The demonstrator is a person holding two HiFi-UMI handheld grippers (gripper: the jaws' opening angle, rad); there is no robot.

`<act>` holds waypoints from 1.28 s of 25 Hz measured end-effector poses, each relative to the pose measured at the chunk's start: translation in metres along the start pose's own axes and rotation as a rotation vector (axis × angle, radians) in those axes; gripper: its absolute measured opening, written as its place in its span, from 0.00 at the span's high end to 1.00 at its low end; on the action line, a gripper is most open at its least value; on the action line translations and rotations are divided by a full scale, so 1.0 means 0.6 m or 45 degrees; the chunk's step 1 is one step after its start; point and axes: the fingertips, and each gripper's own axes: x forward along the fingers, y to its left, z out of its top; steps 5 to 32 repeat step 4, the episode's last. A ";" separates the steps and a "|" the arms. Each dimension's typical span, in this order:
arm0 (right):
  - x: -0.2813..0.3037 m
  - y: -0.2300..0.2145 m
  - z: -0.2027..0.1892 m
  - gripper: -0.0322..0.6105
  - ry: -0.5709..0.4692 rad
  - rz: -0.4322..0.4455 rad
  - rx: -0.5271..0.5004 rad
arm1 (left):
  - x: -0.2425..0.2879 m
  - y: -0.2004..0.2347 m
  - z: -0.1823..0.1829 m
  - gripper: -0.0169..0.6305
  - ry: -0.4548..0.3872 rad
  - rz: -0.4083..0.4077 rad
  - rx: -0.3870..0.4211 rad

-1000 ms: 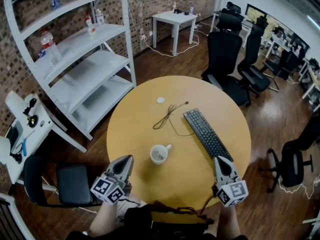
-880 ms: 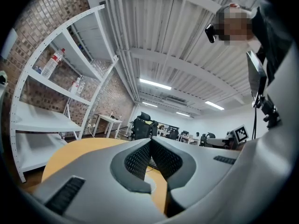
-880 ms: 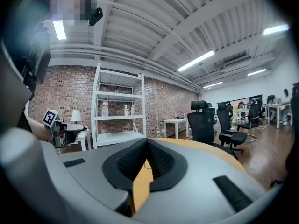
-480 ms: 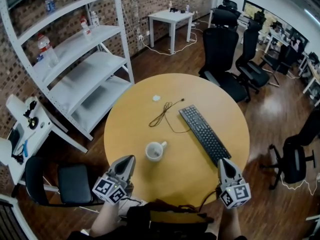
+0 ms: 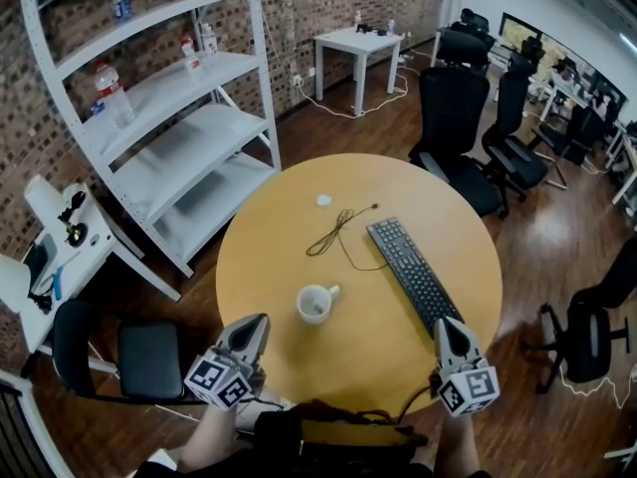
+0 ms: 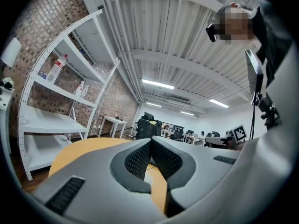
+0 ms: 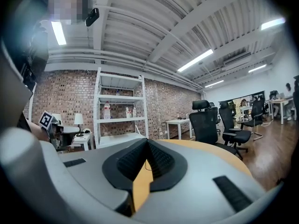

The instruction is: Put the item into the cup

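A white cup (image 5: 316, 305) with its handle to the right stands on the round wooden table (image 5: 289, 237), a little left of centre. A small white item (image 5: 322, 200) lies at the table's far side. My left gripper (image 5: 257, 323) hovers at the near left edge, its jaws shut with nothing between them; in its own view the left gripper (image 6: 150, 141) tips meet. My right gripper (image 5: 445, 325) hangs at the near right edge, also shut and empty, and the right gripper (image 7: 146, 142) tips touch in its own view. Both point toward the table's centre.
A black keyboard (image 5: 414, 275) lies diagonally right of the cup, with a thin black cable (image 5: 333, 232) coiled behind it. White shelving (image 5: 159, 118) with bottles stands at the left, black office chairs (image 5: 453, 118) behind the table, and a black stool (image 5: 149, 359) at the near left.
The head view has shifted slightly, so the table and cup sit a little differently in frame. Both grippers stay shut at the near table edge.
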 end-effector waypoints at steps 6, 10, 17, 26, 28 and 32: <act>0.002 0.002 -0.001 0.95 -0.004 0.010 -0.005 | -0.007 0.004 0.005 0.97 -0.009 0.022 0.017; 0.002 0.002 -0.001 0.95 -0.004 0.010 -0.005 | -0.007 0.004 0.005 0.97 -0.009 0.022 0.017; 0.002 0.002 -0.001 0.95 -0.004 0.010 -0.005 | -0.007 0.004 0.005 0.97 -0.009 0.022 0.017; 0.002 0.002 -0.001 0.95 -0.004 0.010 -0.005 | -0.007 0.004 0.005 0.97 -0.009 0.022 0.017; 0.002 0.002 -0.001 0.95 -0.004 0.010 -0.005 | -0.007 0.004 0.005 0.97 -0.009 0.022 0.017; 0.002 0.002 -0.001 0.95 -0.004 0.010 -0.005 | -0.007 0.004 0.005 0.97 -0.009 0.022 0.017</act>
